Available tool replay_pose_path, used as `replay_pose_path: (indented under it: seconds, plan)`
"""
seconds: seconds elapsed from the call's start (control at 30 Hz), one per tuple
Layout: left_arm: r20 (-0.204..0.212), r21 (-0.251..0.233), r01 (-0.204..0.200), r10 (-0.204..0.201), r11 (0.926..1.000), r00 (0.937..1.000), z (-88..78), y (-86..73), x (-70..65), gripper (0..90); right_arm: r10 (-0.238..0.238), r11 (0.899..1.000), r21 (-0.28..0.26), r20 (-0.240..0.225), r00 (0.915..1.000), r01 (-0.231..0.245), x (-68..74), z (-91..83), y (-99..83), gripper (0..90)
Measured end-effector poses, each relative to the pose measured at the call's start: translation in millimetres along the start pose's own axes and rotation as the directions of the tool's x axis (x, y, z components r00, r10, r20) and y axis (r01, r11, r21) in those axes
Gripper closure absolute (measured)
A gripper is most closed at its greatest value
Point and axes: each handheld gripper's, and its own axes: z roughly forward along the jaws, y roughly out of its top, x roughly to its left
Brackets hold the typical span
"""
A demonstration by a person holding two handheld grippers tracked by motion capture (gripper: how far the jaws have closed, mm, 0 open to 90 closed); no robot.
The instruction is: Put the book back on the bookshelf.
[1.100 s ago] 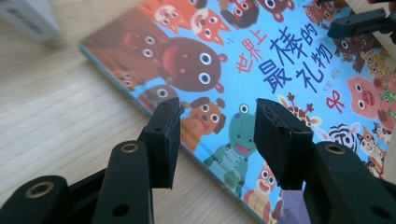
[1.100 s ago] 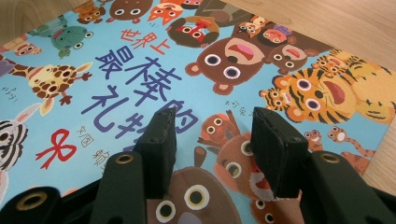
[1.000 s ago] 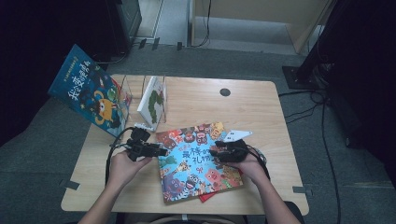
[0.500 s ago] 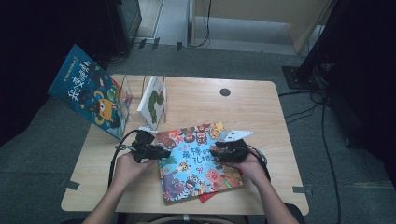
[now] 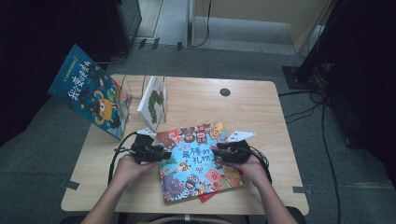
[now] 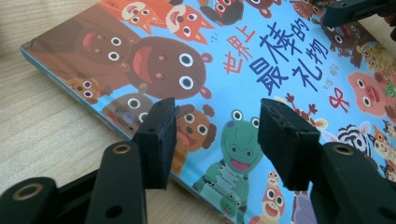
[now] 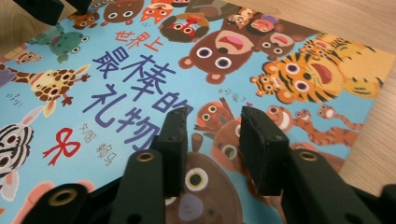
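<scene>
A picture book (image 5: 198,163) with cartoon animals on a blue cover lies flat on the wooden table (image 5: 261,112). My left gripper (image 5: 161,153) is at the book's left edge. In the left gripper view it (image 6: 217,135) stands open just over the cover (image 6: 243,70), pads apart. My right gripper (image 5: 218,156) is over the right half of the book. In the right gripper view it (image 7: 212,126) hovers above the cover (image 7: 140,74). Its jaws have just been closing and stand narrower than the left ones, with nothing pinched between them.
A clear divider rack (image 5: 135,91) at the back left holds an upright white book (image 5: 154,100). A large blue book (image 5: 91,91) leans off the table's left side. Something red (image 5: 208,197) pokes out from under the flat book. Cables trail from both grippers.
My left gripper has edged slightly towards the book's left edge. The right hand and the book are where they were.
</scene>
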Motion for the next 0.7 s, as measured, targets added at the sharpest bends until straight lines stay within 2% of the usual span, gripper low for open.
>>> replay_pose_path:
  seconds: [0.07, 0.1, 0.13, 0.2, 0.27, 0.3, 0.37, 0.47, 0.5, 0.53, 0.57, 0.6, 0.7]
  plan:
    - [0.001, 0.001, 0.020, -0.020, 0.9998, 0.9998, -0.6, 0.6, 3.0, 57.9, 0.006, 1.000, 0.004, 0.010, 0.9999, -0.006, -0.3, -2.2, -1.3, 68.2]
    - [0.001, 0.001, 0.020, -0.020, 0.9998, 0.9998, -0.6, 0.6, 3.0, 58.8, 0.006, 1.000, 0.004, 0.010, 0.9999, -0.006, -0.3, -2.2, -1.3, 68.2]
    - [0.015, 0.000, 0.038, -0.038, 0.9993, 0.9992, -0.9, 1.2, 6.0, 59.3, 0.003, 1.000, 0.001, 0.018, 0.9998, -0.003, -0.8, -4.0, -3.1, 74.5]
    - [-0.032, -0.003, 0.017, -0.017, 0.9999, 0.9993, -2.0, 1.2, 4.0, 60.3, 0.005, 1.000, 0.004, 0.030, 0.9995, -0.005, -1.8, -6.8, -5.1, 81.8]
    - [-0.068, 0.018, 0.007, -0.006, 0.9998, 0.9976, -3.2, 2.7, 3.5, 60.6, 0.017, 1.000, 0.006, 0.042, 0.9990, -0.018, -3.2, -8.8, -6.1, 86.2]
    - [-0.068, 0.018, 0.007, -0.006, 0.9998, 0.9976, -3.2, 2.7, 3.5, 59.8, 0.017, 1.000, 0.006, 0.042, 0.9990, -0.018, -3.2, -8.8, -6.1, 86.2]
    - [-0.064, 0.022, 0.015, -0.013, 0.9996, 0.9979, -5.1, 3.2, 6.1, 59.8, 0.049, 0.999, 0.004, 0.063, 0.9968, -0.049, -7.9, -12.2, -7.4, 87.0]
    - [-0.072, 0.014, 0.019, -0.018, 0.9997, 0.9972, -11.6, 3.3, 9.4, 59.4, 0.085, 0.996, -0.004, 0.106, 0.9907, -0.085, -14.4, -16.8, -9.6, 87.0]
    - [-0.072, 0.014, 0.019, -0.018, 0.9997, 0.9972, -11.6, 3.3, 9.4, 59.3, 0.085, 0.996, -0.004, 0.106, 0.9907, -0.085, -14.4, -16.8, -9.6, 87.0]
    - [-0.076, 0.020, 0.018, -0.016, 0.9996, 0.9970, -13.4, 3.2, 11.2, 58.9, 0.099, 0.995, -0.014, 0.130, 0.9866, -0.098, -18.5, -18.6, -10.8, 87.0]
    - [-0.077, 0.018, 0.025, -0.024, 0.9995, 0.9967, -14.9, 2.8, 12.5, 57.7, 0.105, 0.994, -0.015, 0.140, 0.9846, -0.104, -19.5, -19.1, -10.9, 87.0]
    - [-0.068, 0.007, 0.050, -0.049, 0.9987, 0.9965, -19.4, 1.2, 16.0, 57.4, 0.108, 0.994, -0.019, 0.151, 0.9825, -0.107, -21.1, -19.3, -10.9, 86.9]
    - [-0.064, 0.007, 0.057, -0.056, 0.9984, 0.9963, -22.1, -3.3, 17.1, 60.3, 0.110, 0.994, -0.033, 0.179, 0.9778, -0.105, -24.2, -17.7, -10.2, 86.8]
